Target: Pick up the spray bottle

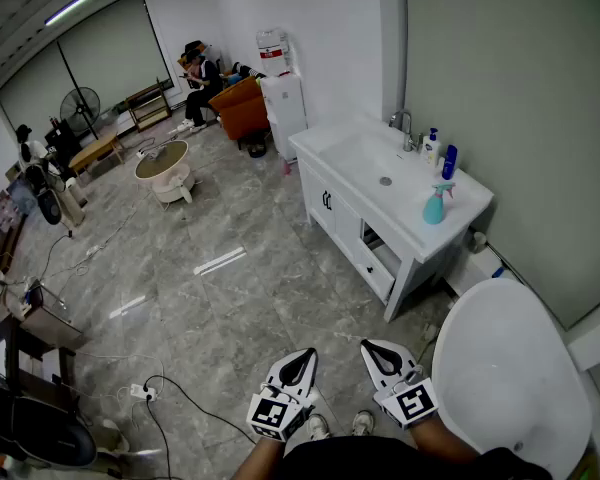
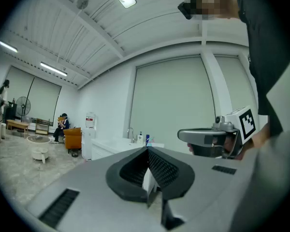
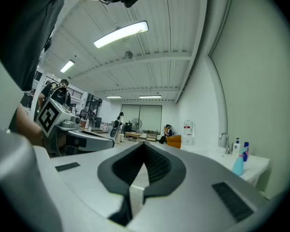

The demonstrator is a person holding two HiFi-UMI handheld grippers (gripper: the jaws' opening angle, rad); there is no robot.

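Atop a glossy vanity [image 1: 325, 146] stands the spray bottle [image 1: 435, 206]; left gripper [image 1: 300, 360], right gripper [image 1: 381, 353] clenched.

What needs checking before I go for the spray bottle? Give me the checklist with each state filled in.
1. Spray bottle found, upright on the vanity counter: ok.
2. Left claw empty: ok, nothing between its jaws.
3. Right claw empty: ok, nothing between its jaws.
4. A claw open for the grasp: not ok, both are shut.
5. Spray bottle within reach: not ok, both claws are far from the vanity counter.
6. Room between the spray bottle and the blue bottle behind it: cannot tell.
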